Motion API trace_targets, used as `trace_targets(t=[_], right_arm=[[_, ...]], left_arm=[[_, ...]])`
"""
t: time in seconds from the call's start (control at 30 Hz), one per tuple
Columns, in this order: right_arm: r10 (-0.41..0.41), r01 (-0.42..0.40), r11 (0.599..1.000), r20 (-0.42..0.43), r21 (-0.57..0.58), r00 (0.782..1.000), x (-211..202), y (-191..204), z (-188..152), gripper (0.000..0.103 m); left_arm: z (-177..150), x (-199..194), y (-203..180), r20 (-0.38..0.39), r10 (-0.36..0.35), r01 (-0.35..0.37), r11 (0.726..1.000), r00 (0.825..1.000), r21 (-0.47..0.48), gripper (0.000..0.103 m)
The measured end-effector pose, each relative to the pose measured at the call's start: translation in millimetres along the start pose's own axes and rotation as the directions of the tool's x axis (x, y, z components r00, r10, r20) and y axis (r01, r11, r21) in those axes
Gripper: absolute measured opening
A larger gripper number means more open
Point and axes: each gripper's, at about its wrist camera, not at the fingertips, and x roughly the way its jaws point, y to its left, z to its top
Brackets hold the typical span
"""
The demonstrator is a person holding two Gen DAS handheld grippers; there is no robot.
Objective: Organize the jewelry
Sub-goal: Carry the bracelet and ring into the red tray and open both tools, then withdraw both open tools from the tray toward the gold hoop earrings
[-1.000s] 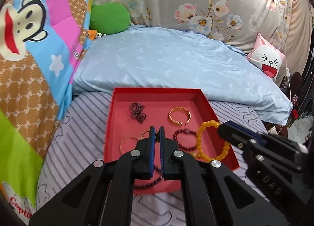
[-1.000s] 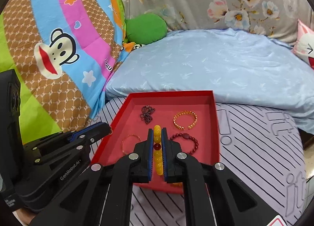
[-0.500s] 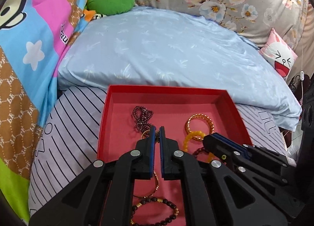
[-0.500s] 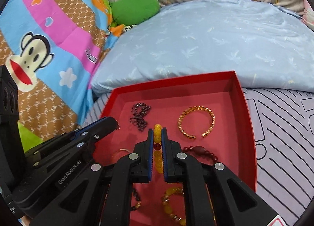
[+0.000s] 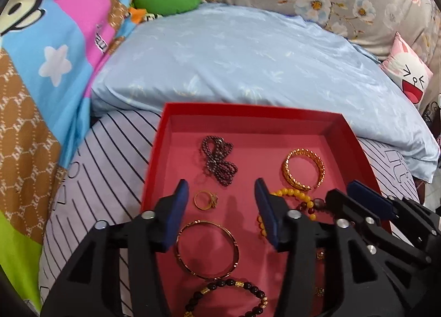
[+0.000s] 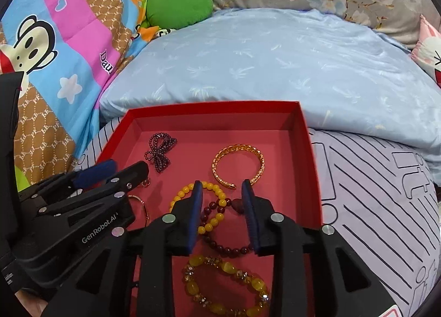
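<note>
Left wrist view: your left claw [image 5: 220, 193] has just been opening and stands parted over the red tray [image 5: 355, 143], gripping nothing. A small gold ring [image 5: 206, 199] lies on the tray floor in the gap, close to the left finger and clear of both. Nearer the camera lies a thin gold bangle [image 5: 206, 250], and below it a dark bead bracelet [image 5: 228, 297] at the frame edge. Farther up the tray: a knotted dark bead string [image 5: 219, 160] and a wide gold cuff [image 5: 303, 169]. A yellow bead bracelet [image 5: 292, 194] shows past the right finger. Your right claw [image 5: 358, 193] enters from the right, over the tray's right side.

Right wrist view: your right claw [image 6: 222, 193] has also just been opening; the gap is narrower, nothing gripped. Between its fingers lie the yellow bead bracelet [image 6: 212, 187] and a dark red bead bracelet [image 6: 220, 242], overlapping. A chunky yellow stone bracelet [image 6: 226, 286] lies nearest the camera. The wide gold cuff [image 6: 238, 165] sits just beyond the fingertips, the dark bead string [image 6: 160, 151] to the upper left. Your left claw [image 6: 118, 169] comes in from the left. The red tray [image 6: 311, 157] rests on the striped bed sheet [image 6: 372, 193], in front of a pale blue pillow [image 6: 261, 63].
</note>
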Motion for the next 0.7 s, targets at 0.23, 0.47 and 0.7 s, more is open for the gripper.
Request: trace_targets(t=[0.23, 0.47, 0.7], right_arm=[[-0.011, 0.011, 1.0, 0.017, -0.009, 1.0, -16.6, 0.9, -8.0, 0.031], [-0.023, 0.024, 0.999, 0.045, -0.028, 0.999, -40.5, 4.2, -20.5, 0.031], [-0.015, 0.017, 1.0, 0.078, -0.023, 0.997, -78.9, 3.0, -42.3, 0.031]], left_arm=[[-5.5, -19.2, -11.0, 0.028, 0.036, -0.037, 0.998, 0.999, 0.044, 0.048], [-16.5, -40.0, -15.5, 0.043, 0.054, -0.056, 0.997, 0.998, 0.053, 0.048], [-35.7, -75.1, -17.4, 0.063, 0.043, -0.047, 0.997, 0.997, 0.062, 0.049]])
